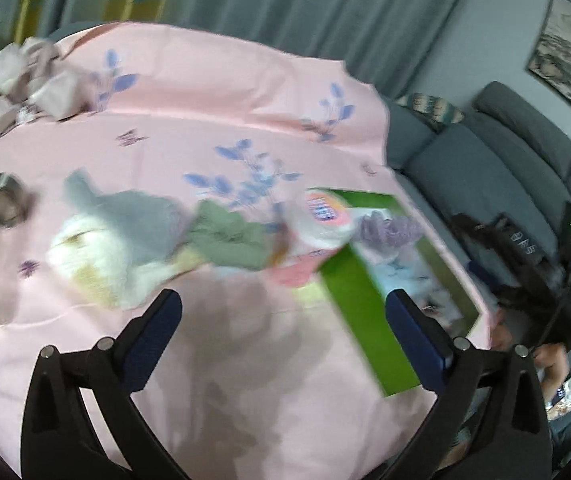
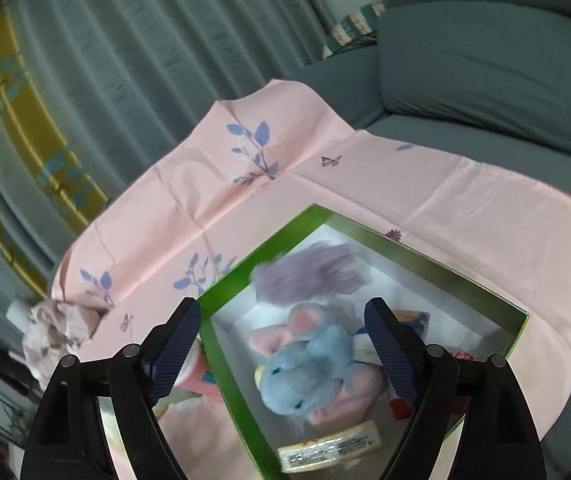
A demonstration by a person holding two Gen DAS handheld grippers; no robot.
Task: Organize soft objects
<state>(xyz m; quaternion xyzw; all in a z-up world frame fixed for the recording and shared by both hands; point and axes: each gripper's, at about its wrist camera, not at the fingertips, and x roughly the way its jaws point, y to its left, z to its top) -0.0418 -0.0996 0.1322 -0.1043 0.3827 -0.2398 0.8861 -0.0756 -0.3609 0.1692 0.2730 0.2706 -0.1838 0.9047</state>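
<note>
A green box (image 2: 221,360) with a white inside sits on the pink floral cloth (image 2: 189,208). In it lie a blue and pink plush elephant (image 2: 309,368), a purple fluffy piece (image 2: 309,276) and a flat packet (image 2: 329,450). My right gripper (image 2: 281,348) is open and empty, hovering above the elephant. In the left wrist view the box (image 1: 353,300) is at the right. A grey and white plush (image 1: 113,236), a green cloth (image 1: 229,236) and a pink wrapped roll (image 1: 321,220) lie in a row left of it. My left gripper (image 1: 281,320) is open and empty above bare cloth (image 1: 213,128).
A crumpled mauve cloth (image 1: 13,84) lies at the far left; it also shows in the right wrist view (image 2: 57,332). A round metal object (image 1: 5,200) sits at the left edge. A grey sofa (image 1: 485,160) and curtains (image 2: 105,60) surround the table.
</note>
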